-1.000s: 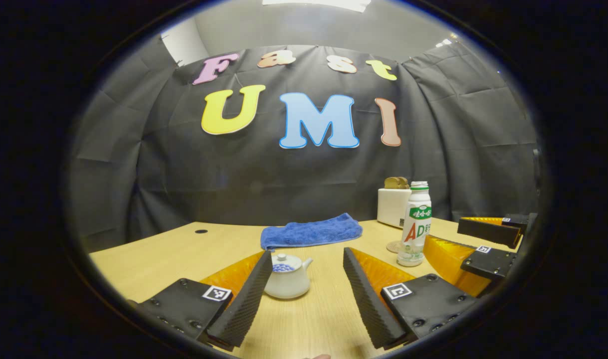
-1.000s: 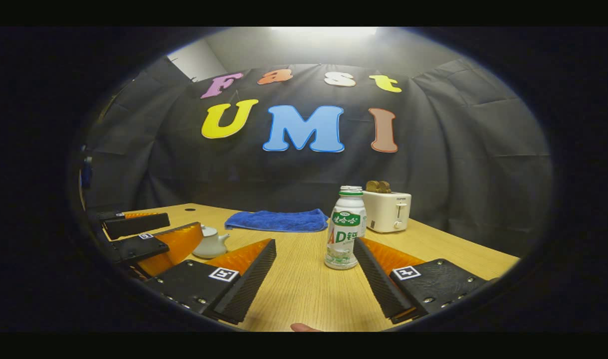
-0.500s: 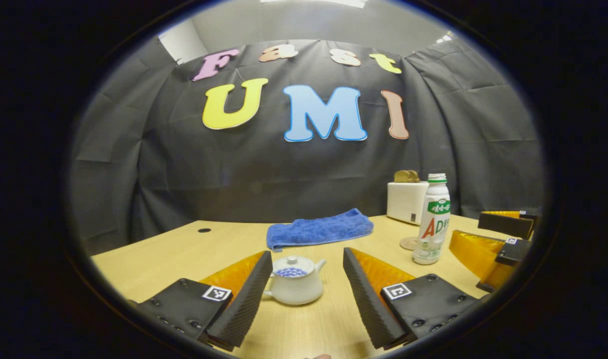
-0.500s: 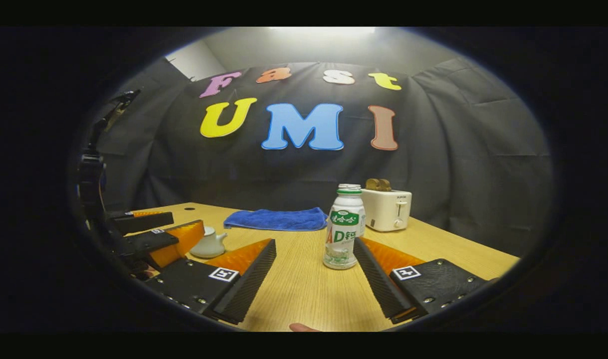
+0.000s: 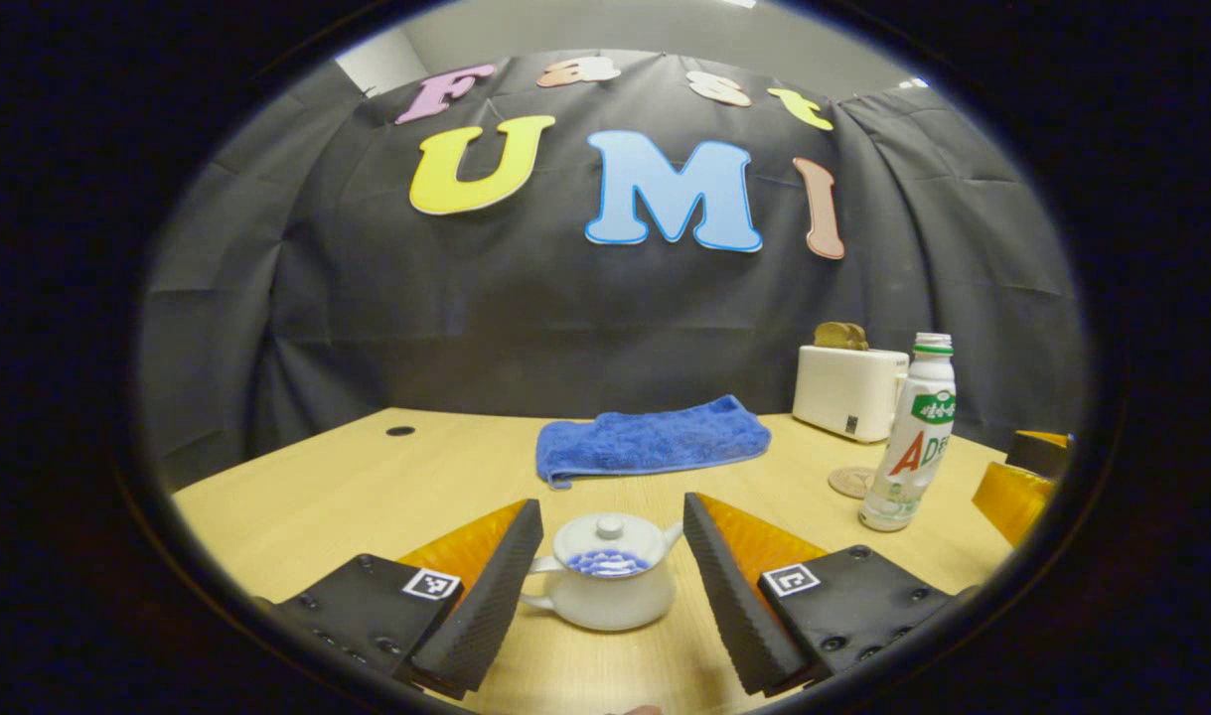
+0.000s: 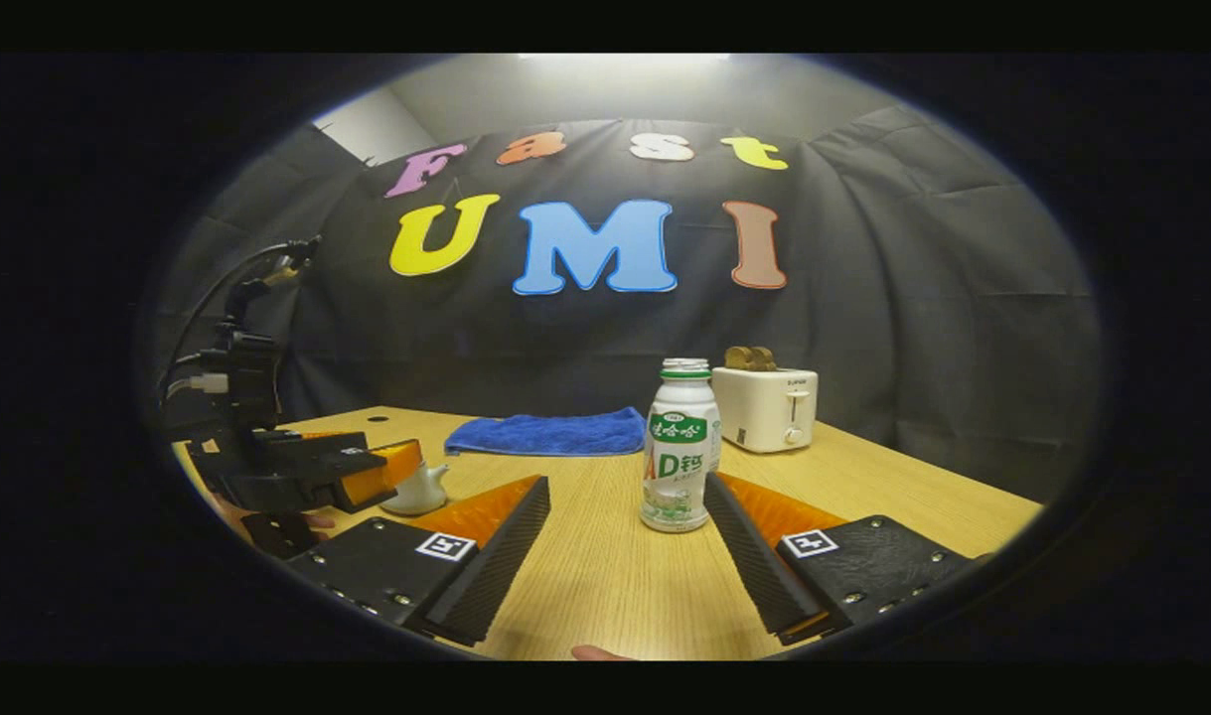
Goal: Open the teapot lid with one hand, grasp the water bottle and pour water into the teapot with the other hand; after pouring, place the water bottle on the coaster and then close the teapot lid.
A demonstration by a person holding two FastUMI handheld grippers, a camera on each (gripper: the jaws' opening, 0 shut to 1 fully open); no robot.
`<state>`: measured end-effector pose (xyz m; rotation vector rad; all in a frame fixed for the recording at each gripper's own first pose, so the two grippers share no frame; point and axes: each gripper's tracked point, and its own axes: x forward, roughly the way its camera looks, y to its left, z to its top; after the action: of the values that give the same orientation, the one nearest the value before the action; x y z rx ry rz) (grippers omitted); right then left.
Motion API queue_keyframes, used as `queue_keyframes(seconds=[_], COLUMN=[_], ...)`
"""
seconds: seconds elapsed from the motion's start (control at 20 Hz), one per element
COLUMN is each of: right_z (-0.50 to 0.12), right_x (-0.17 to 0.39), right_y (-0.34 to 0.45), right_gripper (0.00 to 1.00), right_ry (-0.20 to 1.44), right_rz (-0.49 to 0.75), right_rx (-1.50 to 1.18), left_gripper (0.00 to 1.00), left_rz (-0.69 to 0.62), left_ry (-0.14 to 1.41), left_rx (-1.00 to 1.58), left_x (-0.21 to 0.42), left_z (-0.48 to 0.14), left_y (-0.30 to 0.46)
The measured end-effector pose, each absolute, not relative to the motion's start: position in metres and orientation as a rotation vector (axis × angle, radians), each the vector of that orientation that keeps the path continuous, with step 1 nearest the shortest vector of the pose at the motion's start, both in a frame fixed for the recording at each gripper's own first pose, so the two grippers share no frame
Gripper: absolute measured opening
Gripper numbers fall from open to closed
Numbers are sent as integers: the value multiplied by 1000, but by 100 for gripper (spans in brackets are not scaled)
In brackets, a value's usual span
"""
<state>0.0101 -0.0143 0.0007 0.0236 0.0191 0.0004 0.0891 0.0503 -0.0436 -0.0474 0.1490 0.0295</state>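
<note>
A black cloth wall closes off the back of a booth where a pale wooden bench (image 5: pixel 347 487) carries the makings of a pour. In the left gripper view, the left hand-held gripper (image 5: pixel 613 576) is spread wide with the small white teapot (image 5: pixel 605 586) framed between its fingers, neither touching it; the lid (image 5: pixel 610 537) sits in place, its knob upright, so the line-up looks meant for taking that knob. Beyond lies a folded blue towel (image 5: pixel 653 444), and off to the right a white toaster (image 5: pixel 848 390) with bread in its slots. The water bottle (image 6: pixel 680 459) stands upright on the bench, cap on, and in the right gripper view it is just ahead of the right hand-held gripper (image 6: pixel 627 556), whose fingers are parted on either side of the approach, likely ready to close around its body. A round coaster (image 5: pixel 851 482) waits just beside the bottle, toward the toaster, free to receive it after pouring. The same view catches the left hand-held gripper at far left, alongside the teapot. Neither grasp has begun.
</note>
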Motion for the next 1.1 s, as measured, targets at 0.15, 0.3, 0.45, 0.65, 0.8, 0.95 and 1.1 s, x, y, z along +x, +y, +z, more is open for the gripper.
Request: queue_keyframes(seconds=[0.15, 0.3, 0.45, 0.65, 0.8, 0.95, 1.1], right_z=[-2, 0, 1, 2, 2, 0, 0], right_x=[10, 9, 8, 5, 4, 5, 7], right_y=[-17, -19, -23, -24, -26, -29, -30], right_gripper=[96, 96, 96, 96, 96, 96, 96], right_ry=[23, 22, 17, 17, 18, 20, 22], right_rz=[-3, -7, -14, -13, -15, -21, -23], right_rx=[24, 33, 43, 63, 48, 37, 34], left_gripper=[99, 99, 96, 70, 54, 22, 19], left_rz=[39, 45, 38, -13, -40, -39, -63], left_ry=[160, 180, 224, 224, 211, 196, 182], left_rx=[-31, -3, -13, 35, 103, 49, -8], left_x=[102, 114, 121, 123, 122, 123, 127], left_z=[-46, -50, -59, -57, -53, -51, -50], left_y=[55, 58, 59, 46, 37, 43, 47])
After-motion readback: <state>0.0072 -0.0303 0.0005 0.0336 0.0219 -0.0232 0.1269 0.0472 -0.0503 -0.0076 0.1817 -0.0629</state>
